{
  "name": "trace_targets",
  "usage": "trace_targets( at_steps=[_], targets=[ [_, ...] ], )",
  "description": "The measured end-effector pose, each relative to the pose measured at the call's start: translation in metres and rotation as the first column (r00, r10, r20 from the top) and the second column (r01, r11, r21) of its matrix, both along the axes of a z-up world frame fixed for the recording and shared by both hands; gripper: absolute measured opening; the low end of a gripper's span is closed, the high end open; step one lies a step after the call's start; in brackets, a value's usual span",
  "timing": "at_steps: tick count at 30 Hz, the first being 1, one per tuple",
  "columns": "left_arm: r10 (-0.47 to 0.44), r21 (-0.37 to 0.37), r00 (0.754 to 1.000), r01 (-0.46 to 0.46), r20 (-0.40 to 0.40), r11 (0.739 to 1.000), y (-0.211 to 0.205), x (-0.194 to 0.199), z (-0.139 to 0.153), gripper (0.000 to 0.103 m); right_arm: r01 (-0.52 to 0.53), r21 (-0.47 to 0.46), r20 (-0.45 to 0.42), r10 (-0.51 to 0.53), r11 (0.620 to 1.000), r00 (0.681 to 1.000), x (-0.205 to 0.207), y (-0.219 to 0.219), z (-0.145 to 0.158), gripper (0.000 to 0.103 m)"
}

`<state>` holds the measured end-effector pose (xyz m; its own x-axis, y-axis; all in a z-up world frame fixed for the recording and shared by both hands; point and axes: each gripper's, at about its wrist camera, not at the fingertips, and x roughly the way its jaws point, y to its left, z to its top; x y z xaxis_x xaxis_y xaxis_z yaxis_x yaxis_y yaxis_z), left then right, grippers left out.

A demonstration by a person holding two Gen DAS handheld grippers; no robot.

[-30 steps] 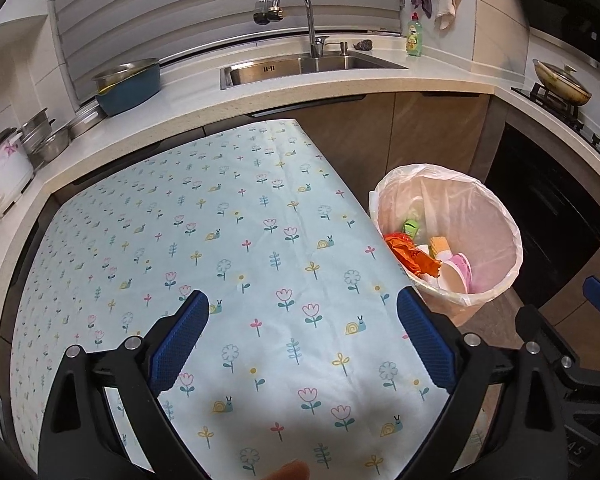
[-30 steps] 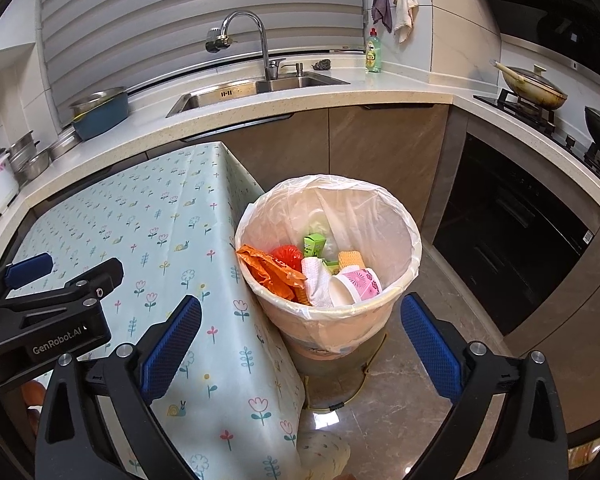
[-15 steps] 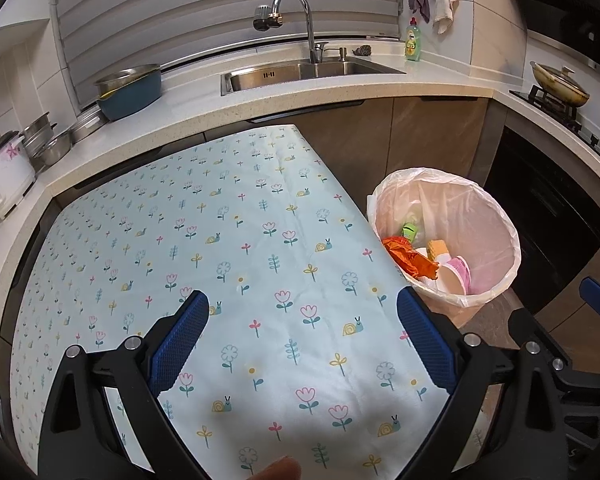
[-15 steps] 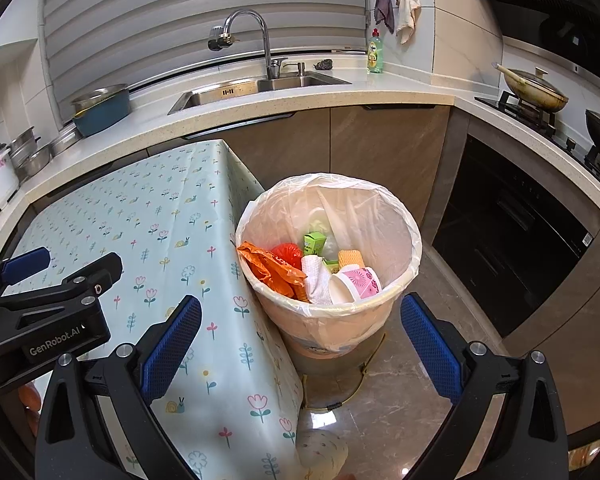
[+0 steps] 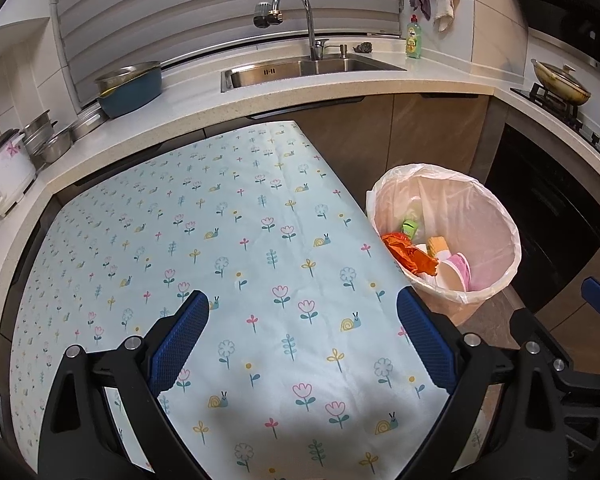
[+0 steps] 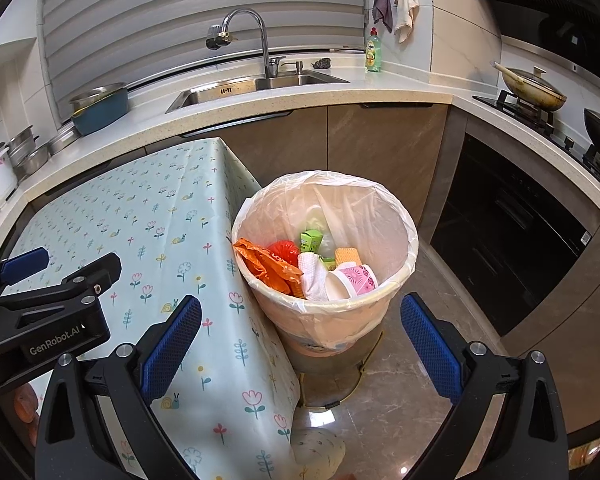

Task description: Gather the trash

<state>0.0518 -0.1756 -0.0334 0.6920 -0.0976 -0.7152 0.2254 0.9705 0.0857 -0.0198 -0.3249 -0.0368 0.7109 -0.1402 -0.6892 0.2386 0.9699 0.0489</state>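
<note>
My left gripper (image 5: pixel 302 334) has its jaws spread wide with nothing between them, above the flowered tablecloth (image 5: pixel 228 248). My right gripper (image 6: pixel 300 336) is spread too and holds nothing, facing the lined trash bin (image 6: pixel 410 240) just beside the table's edge. In it I see an orange wrapper (image 6: pixel 266 266), a pink cup (image 6: pixel 354 280) and a green carton (image 6: pixel 311 241).

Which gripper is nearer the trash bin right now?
Right. The right gripper hangs open just before the trash bin; the left gripper is open over the table, bin off to its right.
</note>
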Motion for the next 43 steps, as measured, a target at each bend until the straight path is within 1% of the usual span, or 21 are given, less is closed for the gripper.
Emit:
trace_targets(
  at_steps=[5, 38, 43],
  targets=[
    [0.004, -0.011, 1.000, -0.004, -0.007, 1.000, 0.0012, -0.0010, -0.0016, 0.091, 0.001, -0.001, -0.005, -0.001, 1.000, 1.000, -0.0015, -0.0018, -0.0028, 0.096],
    [0.000, 0.000, 1.000, 0.000, -0.011, 1.000, 0.0033, -0.0024, -0.0033, 0.091, 0.002, -0.004, -0.012, -0.002, 1.000, 1.000, -0.0005, -0.0012, -0.0047, 0.096],
    [-0.002, -0.009, 1.000, 0.002, -0.016, 1.000, 0.0040, -0.0010, -0.0047, 0.091, 0.010, -0.004, -0.016, -0.010, 1.000, 1.000, -0.0002, -0.0022, -0.0053, 0.096]
  ],
)
